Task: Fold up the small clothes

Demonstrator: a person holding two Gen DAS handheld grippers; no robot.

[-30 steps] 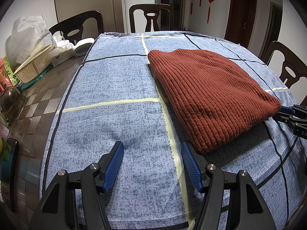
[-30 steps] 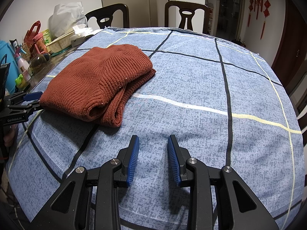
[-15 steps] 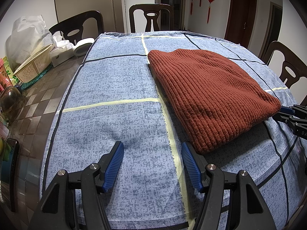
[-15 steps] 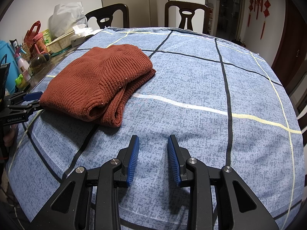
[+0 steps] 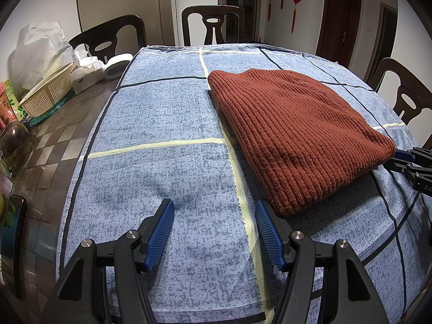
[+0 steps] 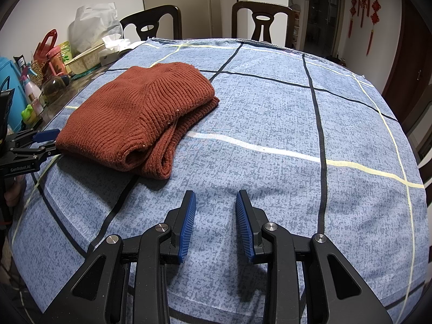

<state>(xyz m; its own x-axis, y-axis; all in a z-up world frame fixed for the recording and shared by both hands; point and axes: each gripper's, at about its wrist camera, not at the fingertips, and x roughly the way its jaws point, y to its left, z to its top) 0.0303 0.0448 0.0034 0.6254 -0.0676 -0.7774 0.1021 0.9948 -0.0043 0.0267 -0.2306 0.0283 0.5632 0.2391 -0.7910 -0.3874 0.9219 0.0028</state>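
Observation:
A rust-red ribbed knit garment [image 5: 291,132] lies folded in a thick stack on the blue checked tablecloth [image 5: 167,124]; in the right wrist view it [image 6: 140,118] sits left of centre with its folded edges facing me. My left gripper [image 5: 214,210] is open and empty, low over the cloth just left of the garment's near corner. My right gripper [image 6: 216,202] is open and empty over bare cloth, a little in front and to the right of the garment. Each gripper shows at the edge of the other's view.
Dark wooden chairs [image 5: 213,27] stand around the table. Along the table's left side are a cream plastic basket [image 5: 46,94], a white bag [image 5: 37,51], tissues, a tape roll [image 5: 116,66], a glass jar [image 5: 16,148] and bottles [image 6: 32,91].

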